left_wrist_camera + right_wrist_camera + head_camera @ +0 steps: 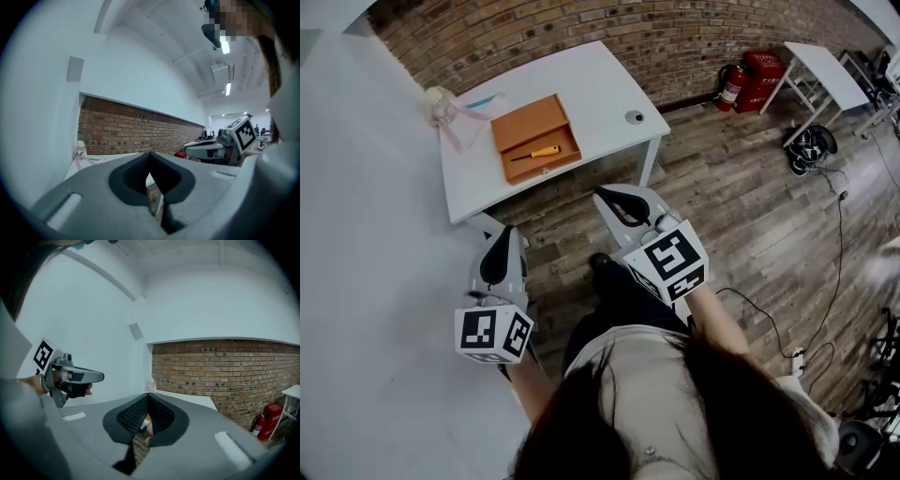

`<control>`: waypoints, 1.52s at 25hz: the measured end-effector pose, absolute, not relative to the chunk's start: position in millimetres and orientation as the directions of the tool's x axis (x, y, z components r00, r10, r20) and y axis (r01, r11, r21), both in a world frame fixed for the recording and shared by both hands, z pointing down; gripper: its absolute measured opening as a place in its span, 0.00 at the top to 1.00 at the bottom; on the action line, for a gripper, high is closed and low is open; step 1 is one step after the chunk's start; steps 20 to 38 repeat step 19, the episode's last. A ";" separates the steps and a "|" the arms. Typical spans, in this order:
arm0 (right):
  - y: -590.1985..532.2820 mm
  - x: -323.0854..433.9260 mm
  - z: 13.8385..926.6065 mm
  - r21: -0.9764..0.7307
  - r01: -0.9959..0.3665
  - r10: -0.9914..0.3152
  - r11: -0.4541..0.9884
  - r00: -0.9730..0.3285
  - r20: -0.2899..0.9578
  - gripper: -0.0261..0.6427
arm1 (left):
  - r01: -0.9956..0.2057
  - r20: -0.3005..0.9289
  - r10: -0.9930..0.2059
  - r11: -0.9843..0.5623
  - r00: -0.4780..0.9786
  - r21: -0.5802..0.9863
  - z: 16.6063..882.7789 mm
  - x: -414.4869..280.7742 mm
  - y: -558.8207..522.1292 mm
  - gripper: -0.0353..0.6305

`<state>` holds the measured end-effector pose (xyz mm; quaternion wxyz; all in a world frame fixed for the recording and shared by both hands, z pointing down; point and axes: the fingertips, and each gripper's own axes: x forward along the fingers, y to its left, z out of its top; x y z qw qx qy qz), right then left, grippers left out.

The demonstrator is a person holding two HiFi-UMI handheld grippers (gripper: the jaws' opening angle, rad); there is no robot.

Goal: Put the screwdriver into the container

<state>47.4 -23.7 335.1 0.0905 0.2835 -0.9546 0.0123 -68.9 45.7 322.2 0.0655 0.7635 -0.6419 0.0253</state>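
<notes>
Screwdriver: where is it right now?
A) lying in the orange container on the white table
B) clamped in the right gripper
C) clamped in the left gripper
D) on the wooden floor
A: the head view shows the screwdriver lying inside the orange container on the white table, while the left gripper and the right gripper are shut, empty and short of the table.

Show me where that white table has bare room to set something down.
Bare: the right part of the white table, between the flat orange container and the small grey round object, and the front strip near the container. Crowded: the back left corner, where a clear pink-trimmed bag lies beside the container.
</notes>
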 end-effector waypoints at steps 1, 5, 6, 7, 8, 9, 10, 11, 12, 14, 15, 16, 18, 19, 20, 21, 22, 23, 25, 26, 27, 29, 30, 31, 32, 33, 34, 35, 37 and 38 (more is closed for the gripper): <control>-21.8 48.5 333.9 0.026 -0.543 -0.538 0.840 -0.824 0.176 0.95 | -0.984 0.122 -0.977 -0.167 0.175 0.067 321.6 -67.1 47.5 0.94; -14.7 52.3 331.0 0.023 -0.541 -0.537 0.841 -0.827 0.166 0.95 | -0.983 0.120 -0.977 -0.168 0.175 0.068 321.1 -60.7 54.6 0.94; -13.2 52.4 331.0 0.025 -0.541 -0.537 0.841 -0.827 0.166 0.95 | -0.983 0.121 -0.977 -0.168 0.176 0.069 321.5 -59.8 56.2 0.94; -11.9 52.3 331.0 0.027 -0.540 -0.537 0.841 -0.827 0.166 0.95 | -0.983 0.121 -0.977 -0.169 0.176 0.069 321.8 -59.4 57.4 0.94; -10.7 52.0 331.0 0.027 -0.539 -0.536 0.842 -0.828 0.166 0.95 | -0.983 0.121 -0.977 -0.169 0.176 0.070 321.9 -59.1 58.4 0.94; -9.5 51.8 330.8 0.026 -0.538 -0.535 0.842 -0.829 0.166 0.95 | -0.983 0.120 -0.977 -0.169 0.176 0.071 321.9 -58.9 59.2 0.94; -8.2 51.8 330.5 0.024 -0.538 -0.534 0.843 -0.829 0.164 0.95 | -0.983 0.119 -0.977 -0.169 0.177 0.072 321.8 -58.6 60.0 0.94; -7.0 51.8 330.1 0.023 -0.538 -0.534 0.843 -0.830 0.162 0.95 | -0.983 0.119 -0.977 -0.170 0.177 0.072 321.7 -58.3 60.9 0.94; -6.0 51.7 329.8 0.022 -0.538 -0.534 0.843 -0.830 0.160 0.95 | -0.983 0.118 -0.977 -0.171 0.178 0.071 321.8 -58.0 61.6 0.94; -5.0 51.0 330.0 0.023 -0.538 -0.534 0.843 -0.830 0.158 0.95 | -0.982 0.117 -0.976 -0.174 0.181 0.070 322.4 -57.6 62.7 0.94; -4.8 50.5 330.3 0.023 -0.538 -0.535 0.843 -0.830 0.158 0.95 | -0.982 0.117 -0.976 -0.176 0.183 0.070 322.9 -57.4 63.1 0.94; -4.5 49.9 330.6 0.023 -0.538 -0.534 0.843 -0.830 0.158 0.95 | -0.982 0.117 -0.976 -0.177 0.185 0.070 323.2 -57.3 63.4 0.94; -3.7 48.5 331.1 0.021 -0.537 -0.533 0.843 -0.831 0.158 0.95 | -0.981 0.118 -0.975 -0.182 0.189 0.069 324.0 -57.0 63.9 0.94; -3.3 47.7 331.4 0.019 -0.536 -0.532 0.844 -0.832 0.159 0.95 | -0.980 0.119 -0.974 -0.185 0.192 0.068 324.4 -57.0 64.1 0.94; -3.3 47.7 331.4 0.019 -0.536 -0.532 0.844 -0.832 0.159 0.95 | -0.980 0.119 -0.974 -0.185 0.192 0.068 324.4 -57.0 64.1 0.94; -3.3 47.7 331.4 0.019 -0.536 -0.532 0.844 -0.832 0.159 0.95 | -0.980 0.119 -0.974 -0.185 0.192 0.068 324.4 -57.0 64.1 0.94; -3.3 47.7 331.4 0.019 -0.536 -0.532 0.844 -0.832 0.159 0.95 | -0.980 0.119 -0.974 -0.185 0.192 0.068 324.4 -57.0 64.1 0.94; -3.3 47.7 331.4 0.019 -0.536 -0.532 0.844 -0.832 0.159 0.95 | -0.980 0.119 -0.974 -0.185 0.192 0.068 324.4 -57.0 64.1 0.94; -3.3 47.7 331.4 0.019 -0.536 -0.532 0.844 -0.832 0.159 0.95 | -0.980 0.119 -0.974 -0.185 0.192 0.068 324.4 -57.0 64.1 0.94; -3.3 47.7 331.4 0.019 -0.536 -0.532 0.844 -0.832 0.159 0.95 | -0.980 0.119 -0.974 -0.185 0.192 0.068 324.4 -57.0 64.1 0.94; -3.3 47.7 331.4 0.019 -0.536 -0.532 0.844 -0.832 0.159 0.95 | -0.980 0.119 -0.974 -0.185 0.192 0.068 324.4 -57.0 64.1 0.94; -3.3 47.7 331.4 0.019 -0.536 -0.532 0.844 -0.832 0.159 0.95 | -0.980 0.119 -0.974 -0.185 0.192 0.068 324.4 -57.0 64.1 0.94; -3.3 47.7 331.4 0.019 -0.536 -0.532 0.844 -0.832 0.159 0.95 | -0.980 0.119 -0.974 -0.185 0.192 0.068 324.4 -57.0 64.1 0.94; -3.3 47.7 331.4 0.019 -0.536 -0.532 0.844 -0.832 0.159 0.95 | -0.980 0.119 -0.974 -0.185 0.192 0.068 324.4 -57.0 64.1 0.94; -3.3 47.7 331.4 0.019 -0.536 -0.532 0.844 -0.832 0.159 0.95 | -0.980 0.119 -0.974 -0.185 0.192 0.068 324.4 -57.0 64.1 0.94; -3.3 47.7 331.4 0.019 -0.536 -0.532 0.844 -0.832 0.159 0.95 | -0.980 0.119 -0.974 -0.185 0.192 0.068 324.4 -57.0 64.1 0.94; -3.3 47.7 331.4 0.019 -0.536 -0.532 0.844 -0.832 0.159 0.95 | -0.980 0.119 -0.974 -0.185 0.192 0.068 324.4 -57.0 64.1 0.94; -3.3 47.7 331.4 0.019 -0.536 -0.532 0.844 -0.832 0.159 0.95 | -0.980 0.119 -0.974 -0.185 0.192 0.068 324.4 -57.0 64.1 0.94; -3.3 47.7 331.4 0.019 -0.536 -0.532 0.844 -0.832 0.159 0.95 | -0.980 0.119 -0.974 -0.185 0.192 0.068 324.4 -57.0 64.1 0.94; -3.3 47.7 331.4 0.019 -0.536 -0.532 0.844 -0.832 0.159 0.95 | -0.980 0.119 -0.974 -0.185 0.192 0.068 324.4 -57.0 64.1 0.94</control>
